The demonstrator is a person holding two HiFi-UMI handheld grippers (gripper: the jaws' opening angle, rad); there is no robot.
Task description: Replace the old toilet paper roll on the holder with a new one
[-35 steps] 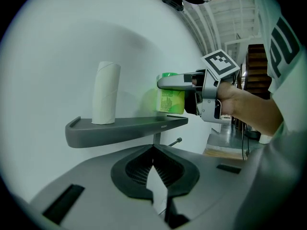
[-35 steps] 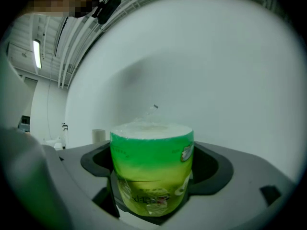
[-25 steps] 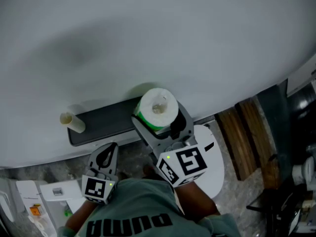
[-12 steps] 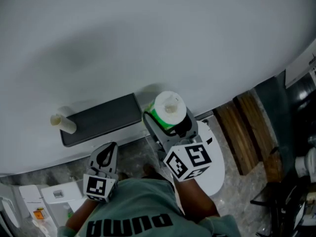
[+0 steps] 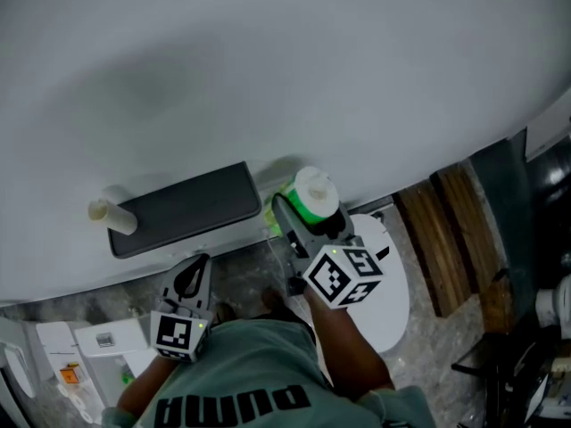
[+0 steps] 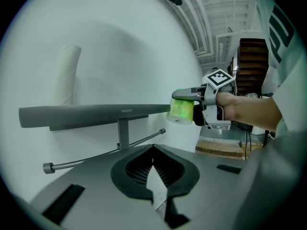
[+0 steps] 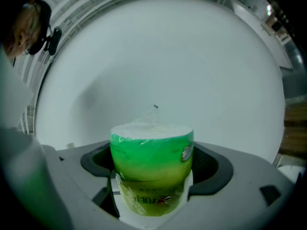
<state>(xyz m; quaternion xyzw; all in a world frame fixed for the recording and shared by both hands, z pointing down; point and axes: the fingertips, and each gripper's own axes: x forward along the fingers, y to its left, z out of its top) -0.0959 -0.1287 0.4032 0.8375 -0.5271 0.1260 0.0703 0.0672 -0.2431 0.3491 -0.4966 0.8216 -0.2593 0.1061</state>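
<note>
The new roll (image 5: 314,198), white in green plastic wrap, is clamped upright in my right gripper (image 5: 306,214), just past the right end of the dark grey holder shelf (image 5: 183,205). In the right gripper view, the new roll (image 7: 151,164) fills the jaws of the right gripper (image 7: 151,178). The old cardboard tube (image 5: 111,214) stands on the shelf's left end. In the left gripper view I see the shelf (image 6: 96,114), the tube (image 6: 67,74), the bare rod (image 6: 103,152) under the shelf, and the new roll (image 6: 182,110). My left gripper (image 5: 191,281) hangs below the shelf, shut and holding nothing.
A plain white wall (image 5: 285,69) backs the holder. A white toilet lid (image 5: 388,288) lies under my right hand, and wooden boards (image 5: 446,234) lie to its right. White packages (image 5: 85,346) sit at the lower left.
My right gripper has carried the new roll to the right, from over the shelf's right end to just beyond it. The left gripper has stayed in place.
</note>
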